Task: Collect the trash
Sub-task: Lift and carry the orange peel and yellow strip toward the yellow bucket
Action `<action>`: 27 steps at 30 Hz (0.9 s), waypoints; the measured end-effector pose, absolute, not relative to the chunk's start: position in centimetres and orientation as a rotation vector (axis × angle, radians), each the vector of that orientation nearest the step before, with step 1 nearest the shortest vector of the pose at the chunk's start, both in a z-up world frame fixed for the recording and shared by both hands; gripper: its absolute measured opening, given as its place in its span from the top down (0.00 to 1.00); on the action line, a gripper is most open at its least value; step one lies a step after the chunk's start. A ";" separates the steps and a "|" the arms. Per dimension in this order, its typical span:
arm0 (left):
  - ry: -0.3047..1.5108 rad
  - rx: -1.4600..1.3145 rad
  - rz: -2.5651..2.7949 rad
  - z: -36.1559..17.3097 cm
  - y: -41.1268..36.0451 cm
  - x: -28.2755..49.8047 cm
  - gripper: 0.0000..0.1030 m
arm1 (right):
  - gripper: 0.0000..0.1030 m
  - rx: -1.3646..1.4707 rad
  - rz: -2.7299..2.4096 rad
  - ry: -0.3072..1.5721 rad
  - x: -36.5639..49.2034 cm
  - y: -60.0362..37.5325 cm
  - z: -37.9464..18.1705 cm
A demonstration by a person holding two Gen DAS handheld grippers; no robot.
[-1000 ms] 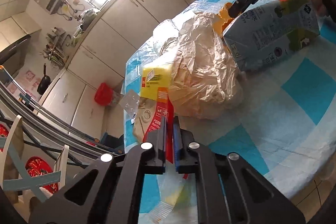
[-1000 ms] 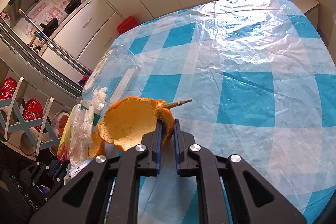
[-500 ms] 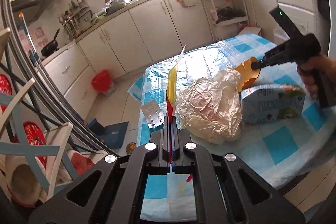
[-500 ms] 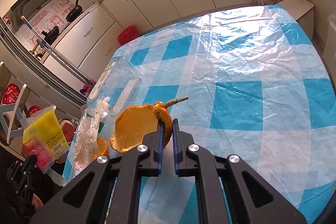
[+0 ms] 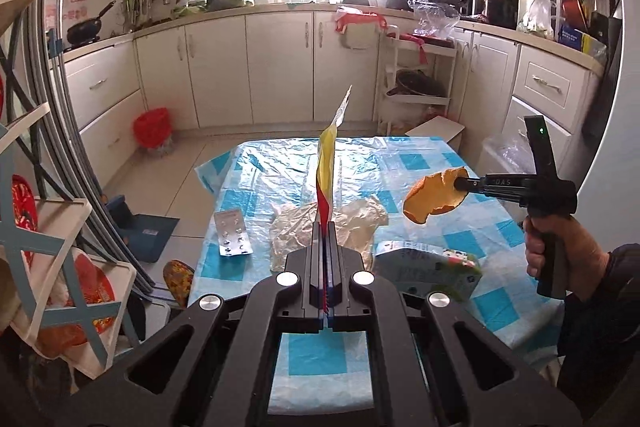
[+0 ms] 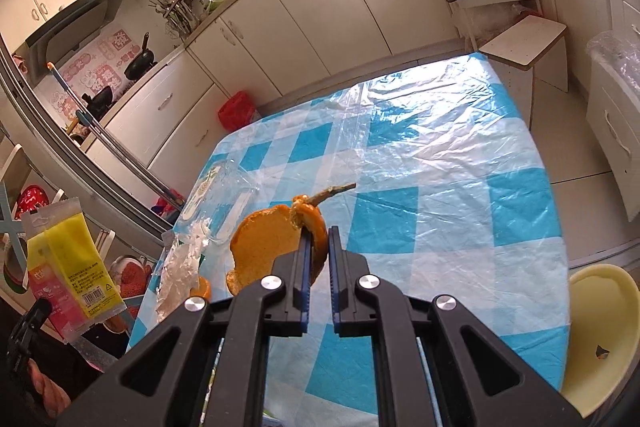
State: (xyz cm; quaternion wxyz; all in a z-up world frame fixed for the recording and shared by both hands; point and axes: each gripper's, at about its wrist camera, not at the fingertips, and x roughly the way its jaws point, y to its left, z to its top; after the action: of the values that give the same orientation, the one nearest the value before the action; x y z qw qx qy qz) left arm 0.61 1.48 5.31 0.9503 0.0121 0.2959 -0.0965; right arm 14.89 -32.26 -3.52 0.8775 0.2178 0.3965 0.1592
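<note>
My left gripper (image 5: 325,227) is shut on a yellow and red snack wrapper (image 5: 326,171), held edge-on high above the table; the wrapper also shows at the left of the right wrist view (image 6: 70,263). My right gripper (image 6: 317,239) is shut on an orange peel (image 6: 268,243) with a stem, lifted above the table; the peel also shows in the left wrist view (image 5: 434,195). On the checked tablecloth (image 5: 404,163) lie a crumpled plastic bag (image 5: 320,227), a milk carton (image 5: 428,271) and a pill blister pack (image 5: 233,237).
A clear plastic container (image 6: 216,195) and crumpled film (image 6: 180,271) lie at the table's left edge. A yellow chair (image 6: 600,331) stands at the right. A red bin (image 5: 153,127) stands by the cabinets. A stool (image 6: 528,47) is beyond the table.
Both grippers have risen and pulled back from the table, carrying the wrapper and the orange peel with them. The bag, carton and blister pack have stayed in place.
</note>
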 end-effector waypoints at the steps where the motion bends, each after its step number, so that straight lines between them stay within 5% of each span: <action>1: 0.602 0.019 -0.207 5.4 1.3 0.5 0.99 | 0.91 0.460 0.325 0.818 14.6 -32.7 -3.4; 27: 0.599 0.000 -0.421 8.1 -6.0 -1.1 0.99 | 0.91 0.584 0.159 0.609 7.8 -43.9 0.4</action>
State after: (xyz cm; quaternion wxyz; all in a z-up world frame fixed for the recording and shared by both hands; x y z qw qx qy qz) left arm -1.06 -6.03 8.10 0.9337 0.0000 0.2931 -0.2057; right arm 7.77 -43.92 0.41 0.9093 0.2829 0.2952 0.0772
